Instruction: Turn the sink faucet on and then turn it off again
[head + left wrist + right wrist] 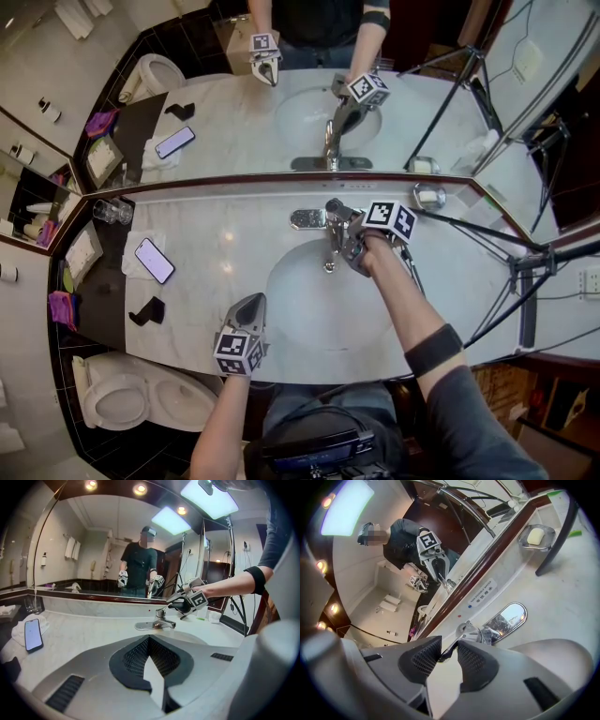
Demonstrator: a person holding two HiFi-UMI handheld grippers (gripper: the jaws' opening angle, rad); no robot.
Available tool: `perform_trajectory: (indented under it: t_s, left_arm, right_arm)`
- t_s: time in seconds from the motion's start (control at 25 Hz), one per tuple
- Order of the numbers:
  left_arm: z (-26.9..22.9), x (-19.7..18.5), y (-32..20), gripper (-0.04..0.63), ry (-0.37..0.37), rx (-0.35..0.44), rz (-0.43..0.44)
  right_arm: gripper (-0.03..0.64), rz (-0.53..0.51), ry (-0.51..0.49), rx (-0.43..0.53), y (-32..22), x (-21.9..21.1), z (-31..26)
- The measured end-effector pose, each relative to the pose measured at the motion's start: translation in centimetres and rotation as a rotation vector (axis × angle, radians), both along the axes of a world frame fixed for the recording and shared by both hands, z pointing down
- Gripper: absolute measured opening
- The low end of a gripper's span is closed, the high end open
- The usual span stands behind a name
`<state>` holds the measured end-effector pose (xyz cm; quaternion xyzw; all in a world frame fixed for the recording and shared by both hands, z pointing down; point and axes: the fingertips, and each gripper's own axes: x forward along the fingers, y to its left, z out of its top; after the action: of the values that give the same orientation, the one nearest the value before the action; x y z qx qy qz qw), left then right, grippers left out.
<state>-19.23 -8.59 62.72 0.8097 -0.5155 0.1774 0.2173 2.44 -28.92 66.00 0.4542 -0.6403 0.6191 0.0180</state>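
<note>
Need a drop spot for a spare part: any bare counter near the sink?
Bare marble counter between the smartphone and the sink basin; also right of the basin, up to the tripod leg. Crowded: behind the basin, with the right gripper at the faucet, and the soap dish beside it.

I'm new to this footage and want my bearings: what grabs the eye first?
The right tongs stand open at the lever of the chrome faucet, behind the basin. Above it, the wall mirror doubles the scene; a phone lies on a white towel at the counter's left.
</note>
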Motion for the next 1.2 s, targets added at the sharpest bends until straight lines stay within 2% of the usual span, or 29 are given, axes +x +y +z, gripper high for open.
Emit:
perform_trajectory:
  t_s: [0.28,0.64,0.84,1.08,1.2]
  left_arm:
    - [-0.6,0.2,0.5,-0.005,-0.005,0.010,0.004]
    - [-3.1,0.5,1.1,-0.005,-0.001,0.059,0.011]
    - [-4.5,1.4,1.2,-0.005,0.006,0.086,0.035]
    - [-6.2,2.8,1.9,-0.005,0.012,0.112,0.075]
    - [-7.1,3.2,2.2,-0.005,0.012,0.126,0.088]
  right_arm:
    - [0.144,0.005,-0.018,-0.011,0.2,0.1,0.1]
    - [0.124,-0.026,0.040,0.009,2.8,1.3,-1.9]
    - [0.121,-0.078,0.065,0.113,4.7,2.2,-5.3]
    - [0.004,-0.140,0.174,0.293,8.2,4.3,-9.7]
    - [0.004,-0.147,0.224,0.364,10.0,6.0,-11.4]
